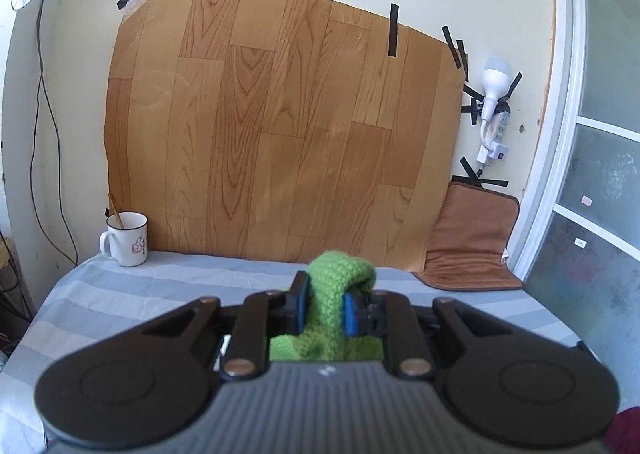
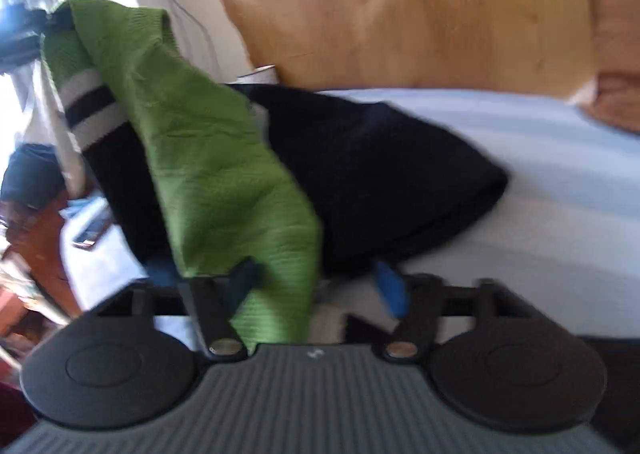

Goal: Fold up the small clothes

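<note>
In the left wrist view, the left gripper (image 1: 325,306) was clamped on a bunched fold of the green knit garment (image 1: 340,286), its blue pads pressing the cloth from both sides. The fabric rose above the fingertips in a rounded hump and also hung below them towards the camera, so here it ran roughly up and down. Beyond it lay the striped blue-grey table cover (image 1: 160,286), with a white mug (image 1: 126,240) at the far left against the wall, a wood-grain sheet (image 1: 288,126) taped up behind, and a brown cushion (image 1: 472,238) leaning at the far right. None of the garment's length showed here.

The right wrist view, blurred, showed much more. The green knit garment (image 2: 208,158) stretched as a long band from the upper left, where it was held up off the table, slanting down to the lower middle. A sleeve-like part with white and black stripes (image 2: 90,106) hung at its left. The garment's dark lower part (image 2: 380,174) lay on the striped cover (image 2: 540,182). The green end lay between the fingers of the right gripper (image 2: 316,286), against the left finger; the right blue pad (image 2: 390,286) stood clear of the cloth, so the jaws were not gripping it.
</note>
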